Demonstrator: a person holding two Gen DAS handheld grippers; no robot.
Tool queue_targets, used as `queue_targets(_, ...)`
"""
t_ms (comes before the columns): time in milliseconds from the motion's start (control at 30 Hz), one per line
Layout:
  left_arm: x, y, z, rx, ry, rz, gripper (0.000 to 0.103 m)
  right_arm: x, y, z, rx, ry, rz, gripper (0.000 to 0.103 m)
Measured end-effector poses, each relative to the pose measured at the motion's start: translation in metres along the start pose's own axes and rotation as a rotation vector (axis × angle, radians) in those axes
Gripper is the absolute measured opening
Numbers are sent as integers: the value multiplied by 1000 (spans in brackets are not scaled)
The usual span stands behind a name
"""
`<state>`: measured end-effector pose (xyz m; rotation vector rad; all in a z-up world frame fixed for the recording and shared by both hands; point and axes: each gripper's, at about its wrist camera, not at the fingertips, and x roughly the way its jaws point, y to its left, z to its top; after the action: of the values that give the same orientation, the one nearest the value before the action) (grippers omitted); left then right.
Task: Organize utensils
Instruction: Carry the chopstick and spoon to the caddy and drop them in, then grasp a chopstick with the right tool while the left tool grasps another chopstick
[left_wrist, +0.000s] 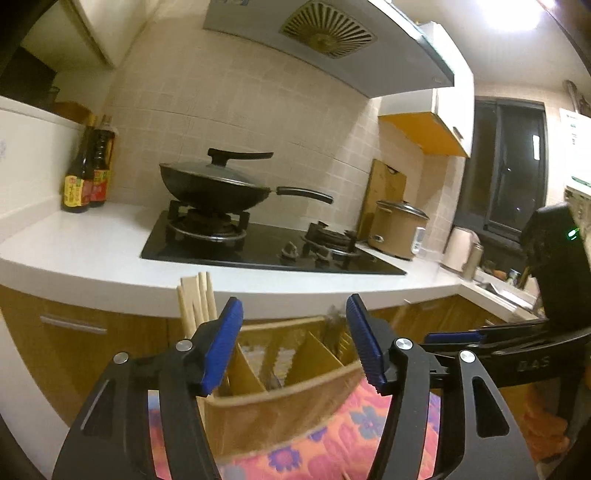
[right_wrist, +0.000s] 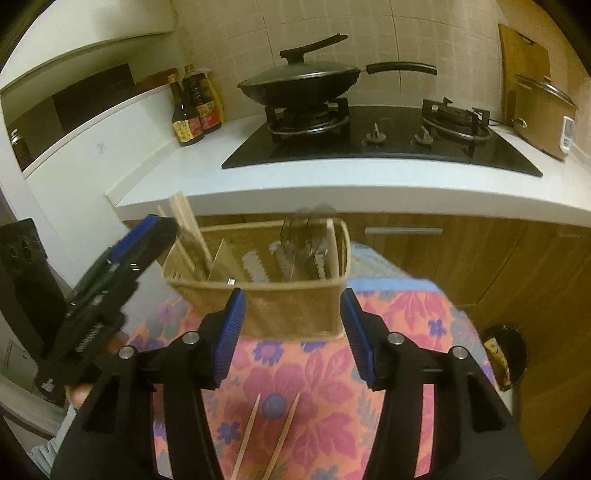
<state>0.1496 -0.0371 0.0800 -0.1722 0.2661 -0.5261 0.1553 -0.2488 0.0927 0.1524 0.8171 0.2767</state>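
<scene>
A tan wooden utensil holder with several compartments stands on a floral cloth. Wooden chopsticks stand upright in its left compartment, and metal utensils fill its right one. Two loose chopsticks lie flat on the cloth below my right gripper, which is open and empty just in front of the holder. My left gripper is open too, over the holder, with nothing between its pads. The standing chopsticks rise just left of its left finger. The right gripper shows at the right edge.
A white counter edge runs just behind the holder, above wooden cabinet doors. On the counter are a lidded black wok on a gas hob, sauce bottles and a rice cooker. A dark bin stands at floor right.
</scene>
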Motion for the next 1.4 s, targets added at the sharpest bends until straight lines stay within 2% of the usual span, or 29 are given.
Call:
queue_targets(167,-32,-7,-7,24,22,7,59,-8,7,-27,9,25,3,50)
queue_targets(433,-72,-10,-32,-3,54,9,60,-7,15,-79,32,90,9,50)
queue_targets(600,-81,-11,-53,-38,120,0,60,3,23,-118,38,135,-5,49)
queue_targets(667,-81,-13,-65,-48,161,-7,60,9,27,-136,42,159,-5,49)
queue_targets(767,-78,-16,-83,-53,231,10,60,14,30,-161,65,166,-26,34)
queue_targets(900,-72,-16,-106,-90,313,-7,60,19,34,-193,115,171,-27,30)
queue_targets(1000,-66,-18,-120,-91,366,12,60,19,36,-211,133,163,-36,26)
queue_targets(1167,-51,-16,-140,-123,485,12,51,14,40,-225,135,129,-47,26)
queue_targets(1267,-46,-20,-149,-131,512,7,51,13,45,-232,117,117,-65,26)
queue_targets(1367,-39,-29,-153,-127,546,3,50,13,51,-238,71,112,-118,20)
queue_targets(1400,-32,-32,-155,-119,586,26,49,13,54,-239,60,112,-131,18)
